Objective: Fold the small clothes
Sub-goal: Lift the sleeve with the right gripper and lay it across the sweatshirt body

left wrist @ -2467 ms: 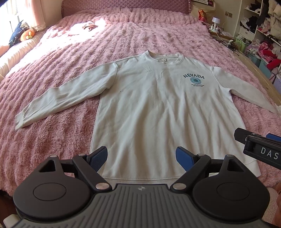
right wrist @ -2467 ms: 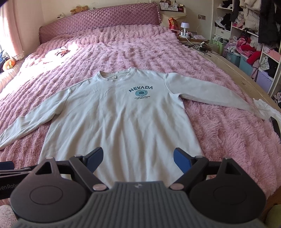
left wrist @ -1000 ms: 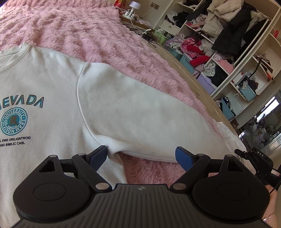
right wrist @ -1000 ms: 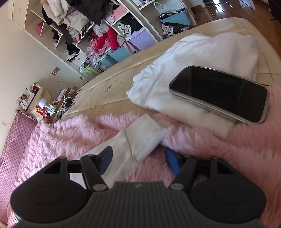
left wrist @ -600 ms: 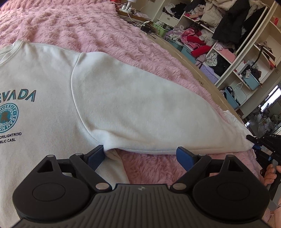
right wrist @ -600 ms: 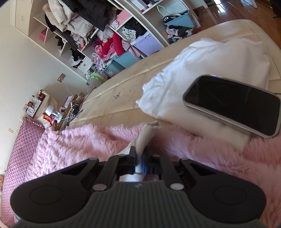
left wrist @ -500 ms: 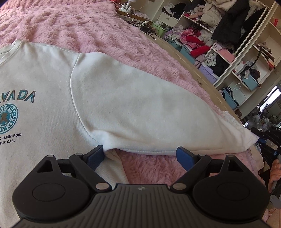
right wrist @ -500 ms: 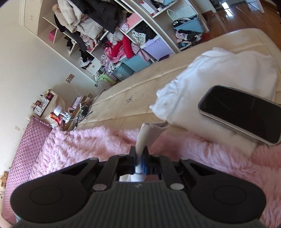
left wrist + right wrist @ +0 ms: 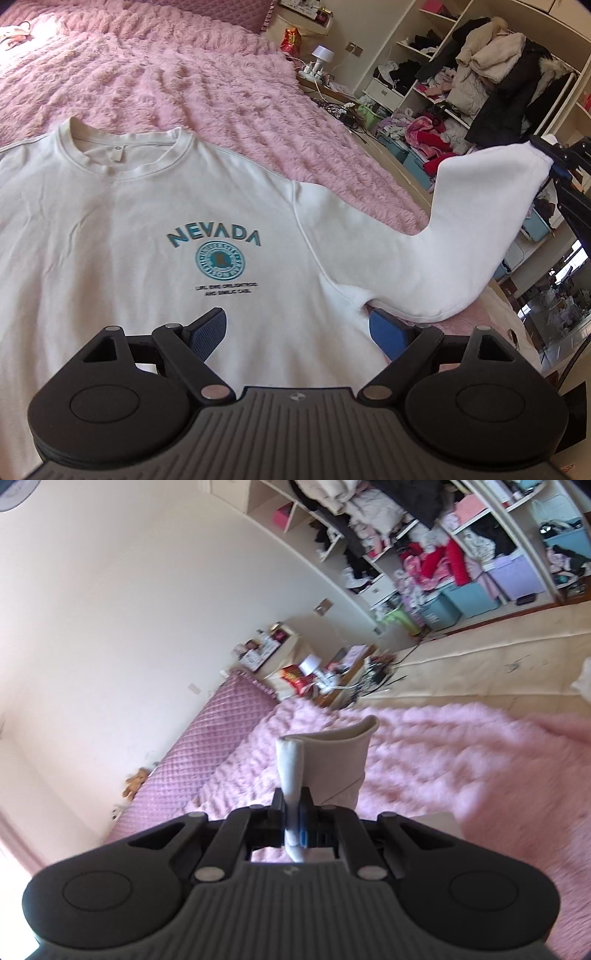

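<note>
Daylight fills both views, bright and even. In the left wrist view a sunlit patch glares on the pink blanket (image 9: 22, 33) at ten o'clock, and the picture is sharp (edges bow with fisheye curve). The right wrist view is smeared by motion blur, worst on the shelves (image 9: 461, 554) at one o'clock.

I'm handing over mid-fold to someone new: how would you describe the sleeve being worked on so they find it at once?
Find the pink fluffy bed with the white NEVADA sweatshirt spread flat on it. The sleeve on the wardrobe side is the one: it rises off the bed, its cuff pinched in the right gripper.
</note>
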`<state>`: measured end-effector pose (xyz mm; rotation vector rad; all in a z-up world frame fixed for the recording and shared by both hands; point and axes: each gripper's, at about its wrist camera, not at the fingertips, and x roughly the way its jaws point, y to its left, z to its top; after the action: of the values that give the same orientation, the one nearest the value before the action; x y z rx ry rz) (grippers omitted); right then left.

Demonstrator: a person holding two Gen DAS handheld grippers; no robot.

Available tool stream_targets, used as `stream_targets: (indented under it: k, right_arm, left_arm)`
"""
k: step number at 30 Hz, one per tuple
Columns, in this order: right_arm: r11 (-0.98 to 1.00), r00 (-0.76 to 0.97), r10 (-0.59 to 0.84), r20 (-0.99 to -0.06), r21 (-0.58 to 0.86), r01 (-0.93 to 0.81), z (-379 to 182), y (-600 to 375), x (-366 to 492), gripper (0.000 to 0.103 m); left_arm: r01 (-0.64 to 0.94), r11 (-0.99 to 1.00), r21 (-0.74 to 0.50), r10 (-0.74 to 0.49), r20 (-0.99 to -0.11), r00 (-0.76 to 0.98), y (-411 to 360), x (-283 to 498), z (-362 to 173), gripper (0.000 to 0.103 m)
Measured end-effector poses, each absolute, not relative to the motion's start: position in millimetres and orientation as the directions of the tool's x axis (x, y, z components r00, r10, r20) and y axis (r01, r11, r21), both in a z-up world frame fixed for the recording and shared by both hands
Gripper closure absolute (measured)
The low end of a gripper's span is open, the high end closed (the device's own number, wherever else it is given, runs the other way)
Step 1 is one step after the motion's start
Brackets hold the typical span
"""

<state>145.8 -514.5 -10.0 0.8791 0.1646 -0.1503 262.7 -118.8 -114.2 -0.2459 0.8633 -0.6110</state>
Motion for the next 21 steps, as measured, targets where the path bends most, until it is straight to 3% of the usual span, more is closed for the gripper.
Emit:
stream_targets:
  k: [8, 11, 15, 17, 19, 21]
  right_arm:
    - [0.668, 0.951, 0.259, -0.169, 0.742, -0.050, -21, -326, 197, 0.101]
    - [0.677, 0.907, 0.360, -0.217, 0.730, -0.095, -50, -255, 213, 0.101]
    - [0.721, 0.824, 0.437, -0.361, 0.688, -0.081, -106, -171, 224, 0.101]
    - [0.738, 0.781, 0.460, -0.422, 0.671, -0.072, -132, -146, 225, 0.097]
    - [0.740, 0.731, 0.499, -0.466, 0.668, -0.079, -160, -128, 221, 0.080]
    - [0.736, 0.690, 0.532, -0.491, 0.672, -0.089, -175, -120, 215, 0.076]
  left_arm:
    - [0.228, 0.858, -0.460, -0.495, -0.626, 0.603, 21, 235, -108, 0.001]
    - [0.149, 0.874, -0.461, -0.441, -0.629, 0.641, 69, 224, -110, 0.001]
    - [0.063, 0.890, -0.452, -0.367, -0.627, 0.687, 113, 219, -113, 0.001]
    - [0.038, 0.887, -0.460, -0.349, -0.614, 0.708, 127, 220, -114, 0.001]
    - [0.024, 0.875, -0.483, -0.350, -0.598, 0.721, 137, 223, -117, 0.001]
    - [0.022, 0.862, -0.507, -0.362, -0.585, 0.725, 141, 228, -121, 0.001]
